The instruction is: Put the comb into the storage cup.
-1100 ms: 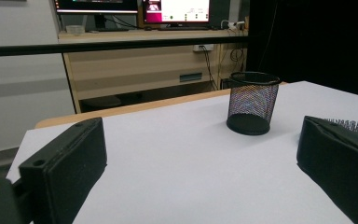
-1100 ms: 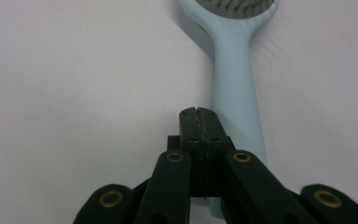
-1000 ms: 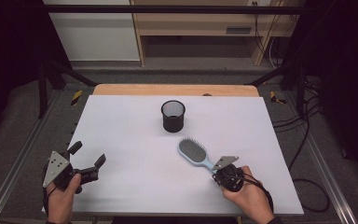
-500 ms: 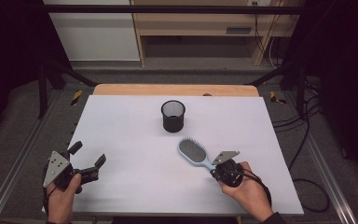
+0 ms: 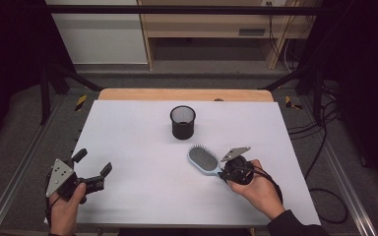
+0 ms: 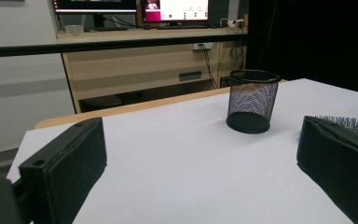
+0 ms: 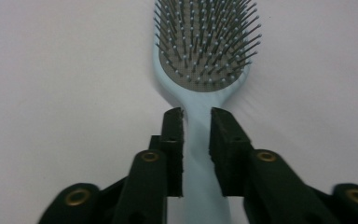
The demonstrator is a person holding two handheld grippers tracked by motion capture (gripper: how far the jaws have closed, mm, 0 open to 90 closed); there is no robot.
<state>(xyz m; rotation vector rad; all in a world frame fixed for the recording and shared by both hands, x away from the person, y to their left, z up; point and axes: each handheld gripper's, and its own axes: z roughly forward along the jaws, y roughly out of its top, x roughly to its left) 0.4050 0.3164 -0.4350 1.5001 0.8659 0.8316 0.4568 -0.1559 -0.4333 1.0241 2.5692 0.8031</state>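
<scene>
Lab or research office, rigged for recording.

White-topped table [image 5: 128, 128] at centre frame, ringed by dark metal framing [image 5: 177, 9] along the top edge and a rail [image 5: 10, 191] at lower left; loose cables [image 5: 325, 147] on the grey floor at right; pale wooden desk [image 6: 135, 70] with lit monitors [image 6: 175, 9] at upper centre of the left gripper view.

One light blue hairbrush [image 5: 204, 160], one black mesh cup [image 5: 182, 122], two grippers, one table [image 5: 128, 128]
</scene>
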